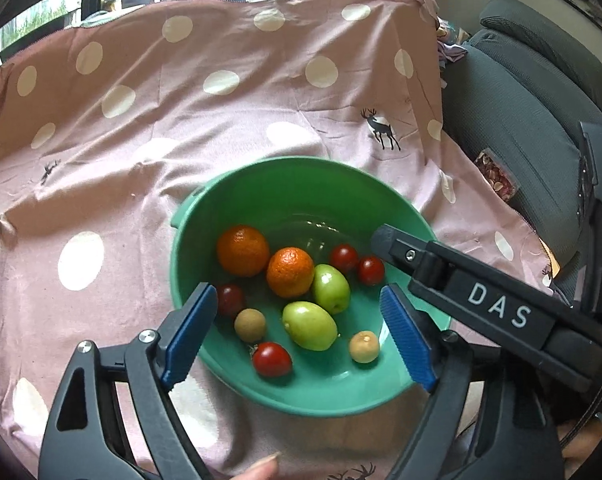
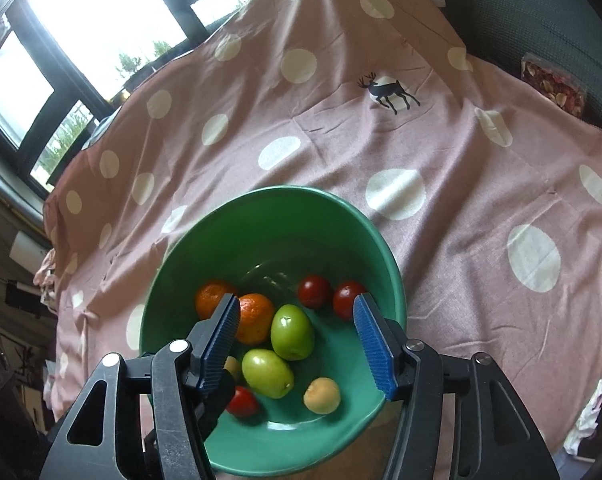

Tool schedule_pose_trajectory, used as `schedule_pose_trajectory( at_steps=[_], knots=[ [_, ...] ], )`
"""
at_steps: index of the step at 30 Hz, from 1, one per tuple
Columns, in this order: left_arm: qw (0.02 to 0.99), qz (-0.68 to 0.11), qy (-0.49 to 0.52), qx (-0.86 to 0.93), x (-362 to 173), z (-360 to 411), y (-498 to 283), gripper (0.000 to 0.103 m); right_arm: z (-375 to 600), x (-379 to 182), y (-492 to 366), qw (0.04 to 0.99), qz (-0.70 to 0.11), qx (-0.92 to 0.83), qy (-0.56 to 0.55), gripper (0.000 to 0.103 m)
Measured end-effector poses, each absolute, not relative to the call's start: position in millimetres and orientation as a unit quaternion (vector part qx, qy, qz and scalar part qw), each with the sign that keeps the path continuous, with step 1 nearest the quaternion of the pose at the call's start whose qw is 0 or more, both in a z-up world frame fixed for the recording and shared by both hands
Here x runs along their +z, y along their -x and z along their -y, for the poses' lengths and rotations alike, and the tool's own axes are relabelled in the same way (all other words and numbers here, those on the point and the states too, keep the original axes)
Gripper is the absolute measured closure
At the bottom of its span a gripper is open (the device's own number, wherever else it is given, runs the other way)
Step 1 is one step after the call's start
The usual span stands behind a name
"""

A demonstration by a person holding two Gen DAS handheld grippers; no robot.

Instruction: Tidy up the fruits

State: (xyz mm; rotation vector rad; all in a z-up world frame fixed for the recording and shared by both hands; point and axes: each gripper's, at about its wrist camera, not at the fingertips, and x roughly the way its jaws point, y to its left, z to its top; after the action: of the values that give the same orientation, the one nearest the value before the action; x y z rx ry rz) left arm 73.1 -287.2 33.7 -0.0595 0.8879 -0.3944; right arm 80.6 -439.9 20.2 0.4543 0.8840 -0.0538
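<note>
Both claws hang over the near half of the green bowl [image 1: 301,184], which sits on the pink polka-dot cloth [image 1: 181,112] toward the near edge of the desk; the left claw [image 1: 301,336] stands wide with nothing between its blue pads, and the right claw [image 2: 297,344] stands about half as wide, also empty. All the fruit lies loose on the bowl's floor. Nearest are a cherry tomato [image 1: 272,359], a tan longan [image 1: 364,346] and a second longan [image 1: 250,325]: small, round and light, likely to roll away from a pad, and the tomato's thin skin would split under a hard squeeze. Just behind them two green jujube-like fruits [image 1: 309,325] lie touching, firm and smooth, best taken across the short waist. Beyond those sit two oranges [image 1: 289,272], heavier, dimpled and easy to hold across the middle, with a dark red tomato [image 1: 229,299] by the left wall and two more [image 1: 357,264] toward the far right. In the right wrist view its left finger covers most of one longan and part of the oranges. The bowl's near rim is partly hidden behind both claws, and what carries the cloth cannot be made out. A fingertip [image 1: 261,470] is cut off at the bottom edge.
</note>
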Motion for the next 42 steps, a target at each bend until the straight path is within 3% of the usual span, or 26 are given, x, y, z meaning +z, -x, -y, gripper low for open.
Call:
schedule_pose_trajectory(
  at_steps=[1, 4, 6, 42],
  knots=[
    [0.887, -0.421, 0.029, -0.187, 38, 284, -71, 0.017, 440, 24, -78, 0.882, -0.418, -0.032, -0.214, 0.031],
    [0.891, -0.413, 0.036, -0.184, 48, 276, -65, 0.014, 441, 34, -72, 0.891, -0.402, -0.039, -0.207, 0.027],
    [0.896, -0.406, 0.036, -0.173, 52, 271, -61, 0.001, 442, 39, -67, 0.895, -0.392, -0.036, -0.211, 0.023],
    [0.907, -0.391, 0.054, -0.146, 59, 252, -53, 0.001, 437, 45, -65, 0.901, -0.384, -0.048, -0.198, 0.020]
  ],
)
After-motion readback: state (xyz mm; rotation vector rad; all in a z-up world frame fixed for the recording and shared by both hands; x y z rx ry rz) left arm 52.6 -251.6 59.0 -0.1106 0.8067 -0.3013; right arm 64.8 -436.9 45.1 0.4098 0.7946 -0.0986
